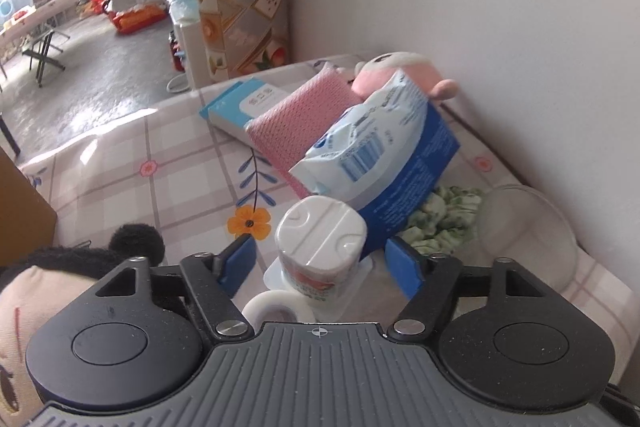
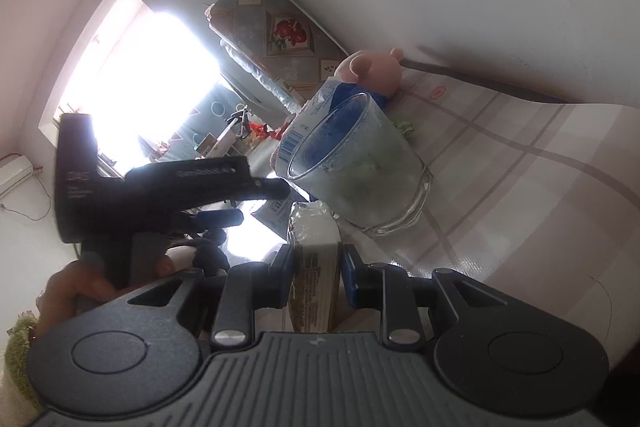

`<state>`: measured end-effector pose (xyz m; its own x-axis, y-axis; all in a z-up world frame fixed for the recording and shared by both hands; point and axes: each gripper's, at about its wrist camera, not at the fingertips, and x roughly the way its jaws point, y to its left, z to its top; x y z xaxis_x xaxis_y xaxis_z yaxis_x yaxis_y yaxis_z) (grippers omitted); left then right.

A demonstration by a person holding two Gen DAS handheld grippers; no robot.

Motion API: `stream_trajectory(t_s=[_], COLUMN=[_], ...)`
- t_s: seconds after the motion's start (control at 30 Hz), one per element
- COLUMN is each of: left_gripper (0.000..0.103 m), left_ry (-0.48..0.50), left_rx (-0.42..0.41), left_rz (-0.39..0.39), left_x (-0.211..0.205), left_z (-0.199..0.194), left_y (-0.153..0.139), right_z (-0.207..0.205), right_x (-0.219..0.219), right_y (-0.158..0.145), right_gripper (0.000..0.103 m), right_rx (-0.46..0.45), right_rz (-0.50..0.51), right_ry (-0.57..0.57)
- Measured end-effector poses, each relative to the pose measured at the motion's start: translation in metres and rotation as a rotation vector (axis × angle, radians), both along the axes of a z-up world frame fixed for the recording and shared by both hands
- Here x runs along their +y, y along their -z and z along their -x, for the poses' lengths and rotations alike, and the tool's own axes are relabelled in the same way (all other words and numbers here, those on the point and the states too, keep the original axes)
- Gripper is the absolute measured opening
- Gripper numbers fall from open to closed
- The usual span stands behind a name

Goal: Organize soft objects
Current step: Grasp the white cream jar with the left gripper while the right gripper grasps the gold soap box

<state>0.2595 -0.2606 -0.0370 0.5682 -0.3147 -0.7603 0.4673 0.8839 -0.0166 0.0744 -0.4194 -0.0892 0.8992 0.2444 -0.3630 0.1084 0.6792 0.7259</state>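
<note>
A wrapped roll [image 1: 322, 227] is set upright on the worktop [image 1: 160, 187], with a wipes pack [image 1: 368, 139] leaned on a box [image 1: 416, 179] behind it. A glass [image 1: 528, 227] is placed to the right, and what seems to be a plush toy [image 1: 400, 75] is lodged at the wall [image 1: 480, 7].

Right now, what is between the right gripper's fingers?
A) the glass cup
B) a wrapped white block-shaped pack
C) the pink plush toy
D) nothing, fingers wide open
B: in the right wrist view the right gripper has its blue fingers pressed on both sides of the wrapped white pack; the glass cup and the pink plush toy sit beyond it, untouched.
</note>
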Motion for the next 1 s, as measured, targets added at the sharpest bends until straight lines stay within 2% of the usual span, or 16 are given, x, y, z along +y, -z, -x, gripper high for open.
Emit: stream_trajectory(t_s=[0.2, 0.53, 0.77, 1.0], left_gripper=[0.051, 0.049, 0.049, 0.049], left_ry=[-0.027, -0.055, -0.093, -0.104], left_rx=[0.009, -0.008, -0.071, -0.088], left_rz=[0.039, 0.082, 0.138, 0.186], left_x=[0.005, 0.012, 0.026, 0.035], left_z=[-0.009, -0.012, -0.006, 0.002], left_y=[0.008, 0.008, -0.006, -0.021], right_z=[-0.003, -0.002, -0.002, -0.001], right_x=[-0.002, -0.001, 0.000, 0.003], right_y=[0.005, 0.006, 0.005, 0.001], right_gripper=[0.027, 0.027, 0.027, 0.027], right_rx=[-0.007, -0.026, -0.035, -0.043], right_rz=[-0.011, 0.004, 0.012, 0.032], right_ry=[-0.003, -0.001, 0.001, 0.003])
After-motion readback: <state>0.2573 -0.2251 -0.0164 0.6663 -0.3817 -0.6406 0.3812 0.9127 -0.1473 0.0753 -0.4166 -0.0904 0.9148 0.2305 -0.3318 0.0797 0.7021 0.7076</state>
